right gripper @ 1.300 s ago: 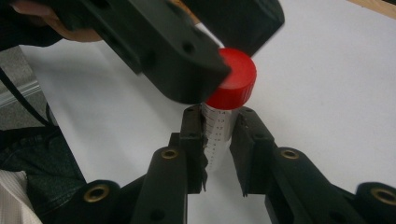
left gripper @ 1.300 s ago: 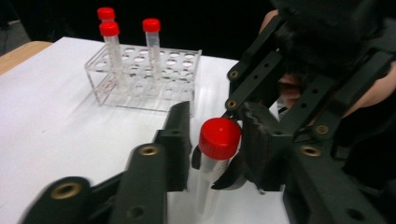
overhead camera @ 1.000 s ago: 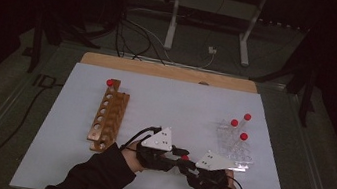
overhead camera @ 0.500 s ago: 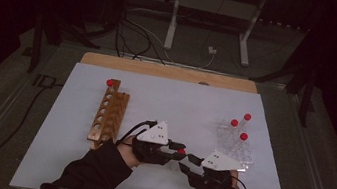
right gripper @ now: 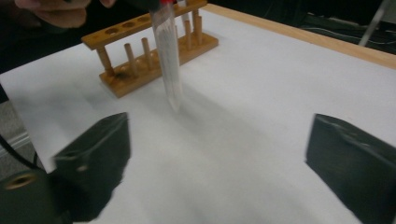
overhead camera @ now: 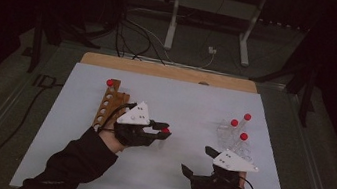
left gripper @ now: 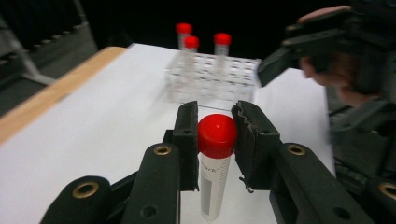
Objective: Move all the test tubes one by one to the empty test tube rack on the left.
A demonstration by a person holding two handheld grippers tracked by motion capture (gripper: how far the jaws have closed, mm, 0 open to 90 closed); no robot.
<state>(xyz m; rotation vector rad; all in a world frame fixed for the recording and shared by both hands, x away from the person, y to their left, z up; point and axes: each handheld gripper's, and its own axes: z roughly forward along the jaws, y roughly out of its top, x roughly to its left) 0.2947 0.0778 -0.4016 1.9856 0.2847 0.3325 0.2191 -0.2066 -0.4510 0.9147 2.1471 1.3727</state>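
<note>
My left gripper (overhead camera: 164, 128) is shut on a clear tube with a red cap (left gripper: 215, 154), gripped just below the cap and hanging upright above the white mat. It hovers just right of the wooden rack (overhead camera: 109, 103), which has one red-capped tube (overhead camera: 109, 82) at its far end. In the left gripper view the jaws of my left gripper (left gripper: 215, 135) press both sides of the cap. My right gripper (overhead camera: 197, 160) is open near the front of the mat, jaws wide apart and empty. In the right gripper view the held tube (right gripper: 169, 60) hangs in front of the wooden rack (right gripper: 149, 51), beyond my right gripper (right gripper: 219, 154).
A clear plastic rack (overhead camera: 233, 137) with three red-capped tubes stands at the right of the white mat (overhead camera: 185, 102). It also appears in the left gripper view as the clear rack (left gripper: 215, 77). A wooden strip (overhead camera: 170, 72) runs along the mat's far edge. Cables and stand legs lie beyond the table.
The two grippers, close together a second ago, have drawn apart. The left has carried the tube up and left toward the wooden rack. The right has moved back to the right, open.
</note>
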